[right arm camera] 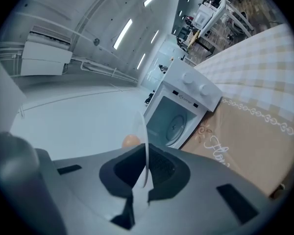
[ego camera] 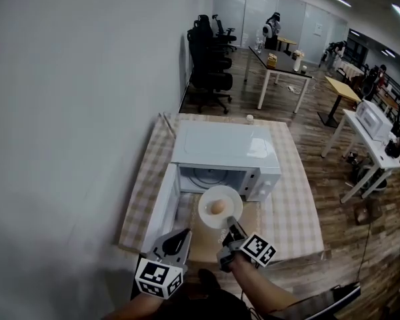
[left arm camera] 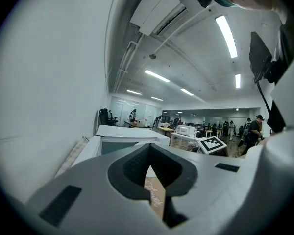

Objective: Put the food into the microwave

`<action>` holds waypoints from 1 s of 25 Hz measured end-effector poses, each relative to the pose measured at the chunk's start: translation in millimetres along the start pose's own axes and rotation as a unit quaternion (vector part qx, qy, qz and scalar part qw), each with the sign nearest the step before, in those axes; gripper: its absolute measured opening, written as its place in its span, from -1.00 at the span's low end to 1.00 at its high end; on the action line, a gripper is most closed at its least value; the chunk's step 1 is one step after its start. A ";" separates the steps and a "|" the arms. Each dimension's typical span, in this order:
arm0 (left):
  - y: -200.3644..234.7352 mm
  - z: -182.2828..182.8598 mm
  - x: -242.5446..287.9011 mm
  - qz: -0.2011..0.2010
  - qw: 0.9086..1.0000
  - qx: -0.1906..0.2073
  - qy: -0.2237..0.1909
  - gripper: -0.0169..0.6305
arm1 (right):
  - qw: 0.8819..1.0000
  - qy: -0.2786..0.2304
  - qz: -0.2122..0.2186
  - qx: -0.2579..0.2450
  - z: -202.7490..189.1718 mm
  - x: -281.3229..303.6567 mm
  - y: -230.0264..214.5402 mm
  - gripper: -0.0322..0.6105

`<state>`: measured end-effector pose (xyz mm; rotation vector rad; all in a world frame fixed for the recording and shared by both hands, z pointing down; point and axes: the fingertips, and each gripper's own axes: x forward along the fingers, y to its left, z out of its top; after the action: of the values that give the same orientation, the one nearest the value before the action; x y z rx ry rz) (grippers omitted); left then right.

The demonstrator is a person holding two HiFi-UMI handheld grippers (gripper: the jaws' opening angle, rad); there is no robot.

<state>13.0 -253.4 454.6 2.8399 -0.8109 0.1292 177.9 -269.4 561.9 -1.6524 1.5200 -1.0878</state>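
Surface: one tabletop (ego camera: 295, 202) covered with a beige checked cloth, set against a plain white wall, with one brown mat (ego camera: 205, 247) lying at its near edge. Room: a large open office with a wooden floor, strip lights on the ceiling, a group of black office chairs (ego camera: 210, 62) by the wall whose exact number cannot be made out, and several further tables behind and to the right. Microwaves counted: two. One white microwave (ego camera: 223, 147) stands on the tabletop with its door (ego camera: 161, 207) swung fully open to the left and its chamber exposed; a second microwave (ego camera: 373, 117) sits on a white side table at the right, well apart. One small white object (ego camera: 250, 119) stands on the cloth behind the first microwave; it is too small to identify. Plates counted: one white plate (ego camera: 207, 215), held over the mat just in front of the open chamber and not inside it. Food counted: one round orange-brown piece of food (ego camera: 217, 207), resting at the centre of the plate. Claws counted: two. The right claw (ego camera: 233, 223) is clenched on the near rim of the plate, which shows edge-on between its jaws in the right gripper view. The left claw (ego camera: 185, 234) is clenched on nothing, beside the lower edge of the open door.
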 end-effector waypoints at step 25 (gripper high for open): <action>39.9 -0.5 60.4 0.089 0.995 0.003 0.049 -0.92 | 0.993 0.065 -0.052 0.083 8.5 178.1 -86.8 -0.85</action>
<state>43.0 -317.6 469.3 2.7379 -1.0419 0.2947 224.0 -434.8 661.2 -1.5871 1.3934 -1.3645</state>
